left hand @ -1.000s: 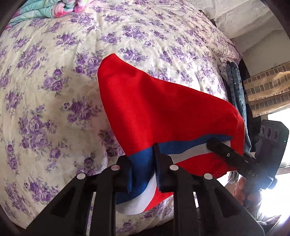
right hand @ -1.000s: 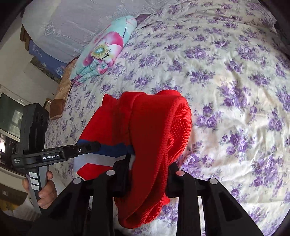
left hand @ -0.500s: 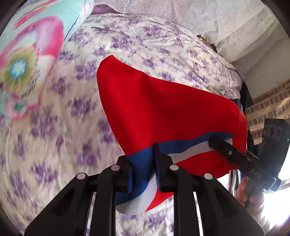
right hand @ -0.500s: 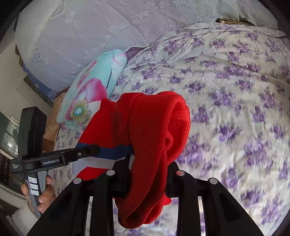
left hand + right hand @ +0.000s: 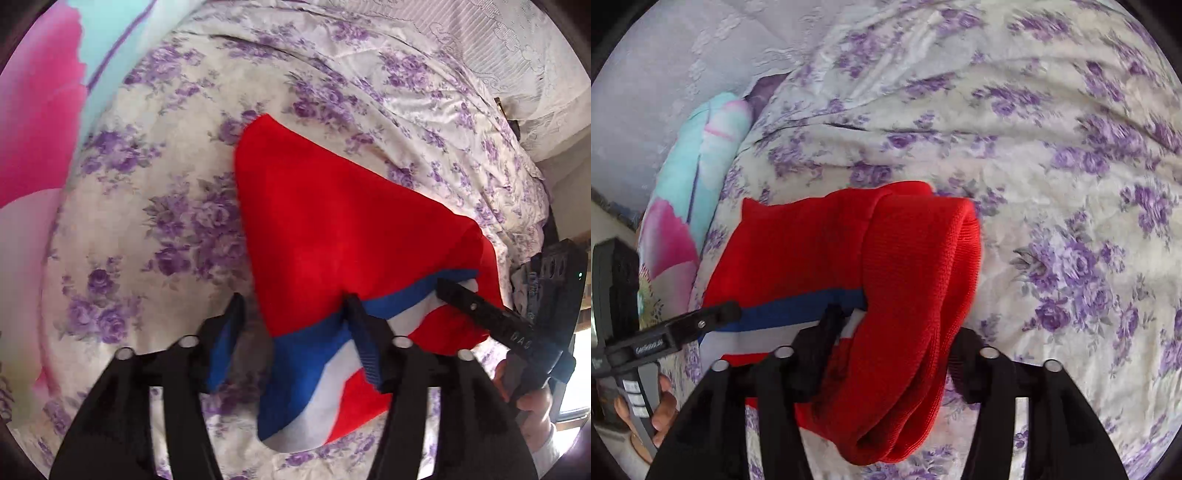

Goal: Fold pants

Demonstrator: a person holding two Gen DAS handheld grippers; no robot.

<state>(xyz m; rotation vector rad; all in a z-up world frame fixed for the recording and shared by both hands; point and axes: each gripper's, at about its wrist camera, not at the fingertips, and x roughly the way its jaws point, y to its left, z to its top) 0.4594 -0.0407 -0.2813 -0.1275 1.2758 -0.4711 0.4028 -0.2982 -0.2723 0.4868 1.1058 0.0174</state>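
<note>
The red pants (image 5: 332,229) with a blue and white stripe (image 5: 295,354) lie folded on the floral bedspread (image 5: 155,206). My left gripper (image 5: 293,306) is open; its right finger (image 5: 364,343) rests on the stripe, its left finger sits on the bedspread beside the cloth. In the right wrist view the pants (image 5: 827,251) end in a thick rolled red bundle (image 5: 916,314). My right gripper (image 5: 890,332) is open wider than before, with that bundle lying between its fingers. Each view shows the other gripper at the pants' far edge.
A teal and pink flowered pillow (image 5: 40,110) lies at the left, also in the right wrist view (image 5: 690,184). A white lace cover (image 5: 517,51) lies past the bedspread. A room edge and window show at the far right (image 5: 576,332).
Both grippers carried the pants toward the pillow end and lowered them onto the bed. The left gripper opened and let go of the striped edge. The right gripper's fingers spread apart.
</note>
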